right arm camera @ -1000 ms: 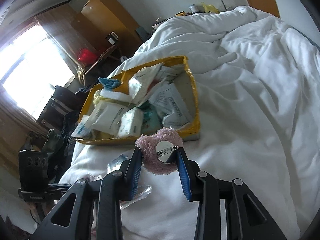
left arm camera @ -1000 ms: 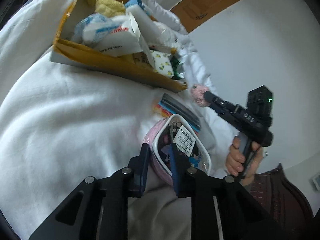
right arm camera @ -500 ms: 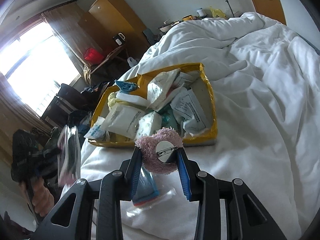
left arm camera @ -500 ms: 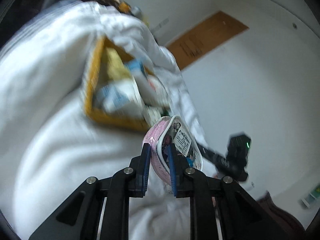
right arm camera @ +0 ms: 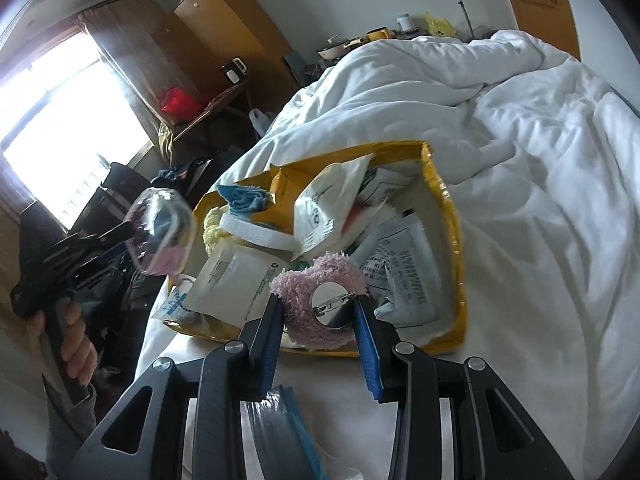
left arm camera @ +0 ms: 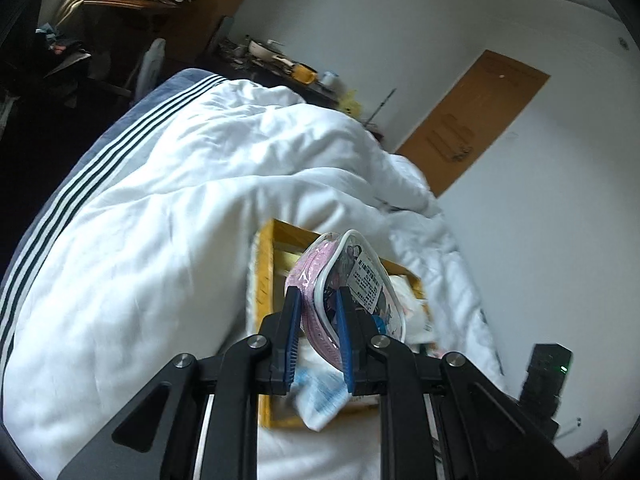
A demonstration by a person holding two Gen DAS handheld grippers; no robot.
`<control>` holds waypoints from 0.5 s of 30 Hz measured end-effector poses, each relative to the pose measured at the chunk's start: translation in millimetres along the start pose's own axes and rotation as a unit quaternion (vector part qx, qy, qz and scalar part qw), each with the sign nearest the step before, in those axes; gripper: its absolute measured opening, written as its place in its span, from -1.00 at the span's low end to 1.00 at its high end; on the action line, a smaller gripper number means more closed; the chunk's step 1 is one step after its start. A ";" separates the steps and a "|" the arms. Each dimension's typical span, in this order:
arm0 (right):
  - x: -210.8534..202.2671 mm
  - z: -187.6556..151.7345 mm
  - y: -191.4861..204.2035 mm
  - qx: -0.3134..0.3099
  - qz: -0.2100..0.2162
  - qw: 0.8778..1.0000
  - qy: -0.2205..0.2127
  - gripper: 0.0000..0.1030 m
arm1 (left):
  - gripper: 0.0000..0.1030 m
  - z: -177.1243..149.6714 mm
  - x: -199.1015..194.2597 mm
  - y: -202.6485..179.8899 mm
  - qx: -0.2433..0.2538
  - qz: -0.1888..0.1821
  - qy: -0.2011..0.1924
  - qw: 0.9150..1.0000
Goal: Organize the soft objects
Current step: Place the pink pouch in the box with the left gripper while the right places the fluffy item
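Two hand-held grippers each carry one soft item toward the yellow box (right arm camera: 454,216) on the bed (right arm camera: 540,200), evidently to drop them in with the packets (right arm camera: 320,208) already there. The left hand-held gripper (left arm camera: 318,334) is pinched nearly shut on the rim of a pink pouch (left arm camera: 320,276), holding it edge-up above the box's near left corner. The right hand-held gripper (right arm camera: 318,320) clamps a pink fluffy brooch (right arm camera: 320,300), its pin-back facing the camera, over the box's near edge. Both point downward at a slant. The left hand (right arm camera: 72,340) grasps its handle upright, at the far left.
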State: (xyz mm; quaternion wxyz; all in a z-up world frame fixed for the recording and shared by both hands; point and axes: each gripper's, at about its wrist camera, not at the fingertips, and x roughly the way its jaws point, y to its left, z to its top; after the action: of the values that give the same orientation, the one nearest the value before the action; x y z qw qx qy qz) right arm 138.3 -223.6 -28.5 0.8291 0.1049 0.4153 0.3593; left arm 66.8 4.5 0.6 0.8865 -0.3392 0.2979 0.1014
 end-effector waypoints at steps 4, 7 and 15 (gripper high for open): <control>8.2 -0.6 6.0 -0.013 -0.025 1.000 -0.007 -0.26 | -0.67 0.4 13.5 12.5 -0.014 0.007 0.007 1.000; 16.3 -0.4 1.9 -0.008 -0.030 0.999 -0.005 -0.25 | -0.67 -1.3 19.8 15.1 -0.019 0.012 0.012 1.000; 23.5 -3.3 -7.3 0.023 -0.021 1.000 0.004 0.01 | -0.67 3.3 33.8 12.2 -0.017 0.028 0.011 0.999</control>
State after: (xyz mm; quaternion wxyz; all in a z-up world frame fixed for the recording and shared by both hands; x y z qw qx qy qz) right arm 148.8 -213.2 -48.5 0.8323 0.1134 0.4286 0.3326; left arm 90.8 15.1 -24.2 0.8742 -0.3466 0.3154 0.1270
